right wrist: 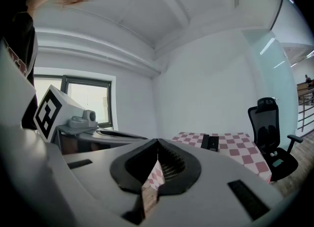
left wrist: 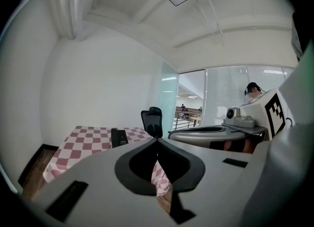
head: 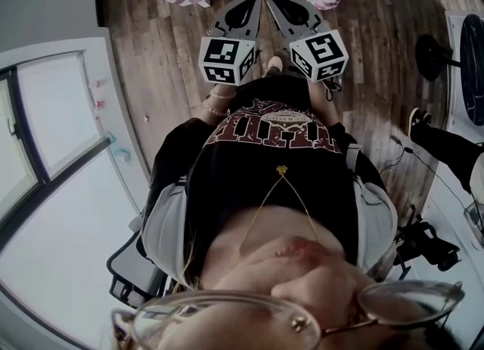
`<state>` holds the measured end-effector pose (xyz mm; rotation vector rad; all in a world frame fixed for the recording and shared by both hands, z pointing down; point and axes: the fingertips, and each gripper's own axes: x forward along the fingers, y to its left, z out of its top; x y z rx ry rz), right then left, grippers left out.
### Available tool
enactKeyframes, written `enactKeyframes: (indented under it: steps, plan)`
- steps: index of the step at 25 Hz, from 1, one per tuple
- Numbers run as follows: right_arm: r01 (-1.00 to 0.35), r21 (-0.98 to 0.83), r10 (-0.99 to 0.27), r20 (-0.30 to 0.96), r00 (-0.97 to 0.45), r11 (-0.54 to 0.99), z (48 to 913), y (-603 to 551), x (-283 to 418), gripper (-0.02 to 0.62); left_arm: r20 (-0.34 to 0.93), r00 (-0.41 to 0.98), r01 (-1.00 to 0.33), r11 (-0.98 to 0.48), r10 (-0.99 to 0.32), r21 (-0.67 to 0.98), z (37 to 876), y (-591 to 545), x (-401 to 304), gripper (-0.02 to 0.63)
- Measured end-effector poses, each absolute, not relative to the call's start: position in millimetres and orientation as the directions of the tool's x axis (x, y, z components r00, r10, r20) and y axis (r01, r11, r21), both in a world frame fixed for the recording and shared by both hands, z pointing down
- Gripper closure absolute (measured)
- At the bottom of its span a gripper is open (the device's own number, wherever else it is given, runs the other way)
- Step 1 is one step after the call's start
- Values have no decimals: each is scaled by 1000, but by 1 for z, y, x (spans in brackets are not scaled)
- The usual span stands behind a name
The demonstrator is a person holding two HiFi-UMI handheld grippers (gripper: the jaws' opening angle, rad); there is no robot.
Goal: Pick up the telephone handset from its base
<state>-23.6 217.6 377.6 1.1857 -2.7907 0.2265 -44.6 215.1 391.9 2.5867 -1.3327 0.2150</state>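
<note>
Left hand-held gripper (left wrist: 157,141) and right hand-held gripper (right wrist: 157,141) are closed, empty; unopened, I'd knock the far phone (right wrist: 212,142) over.

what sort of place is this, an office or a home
Most likely an office or lab room: a black swivel office chair, a tall glass partition, and a table under a checked cloth on a wood-plank floor.

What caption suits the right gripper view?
Right gripper, jaws shut and empty, faces a telephone on a checkered table.
</note>
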Motion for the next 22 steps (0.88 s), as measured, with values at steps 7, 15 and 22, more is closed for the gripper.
enactKeyframes:
  steps: [7,15,22]
  plan:
    - [-714,-88,-701,136,-700,695,376,195,2,575,217,569,-822,-557,-793,122,390,191,-17,606]
    - [-684,-90,-670,148,-728,724,381,185,18,575,208,541,-841,-525,-815,130,395,182,-2,606]
    - [-677,-114,-659,161,-735,727,391,174,18,575,232,523,-852,-506,-820,132,404,173,-7,606]
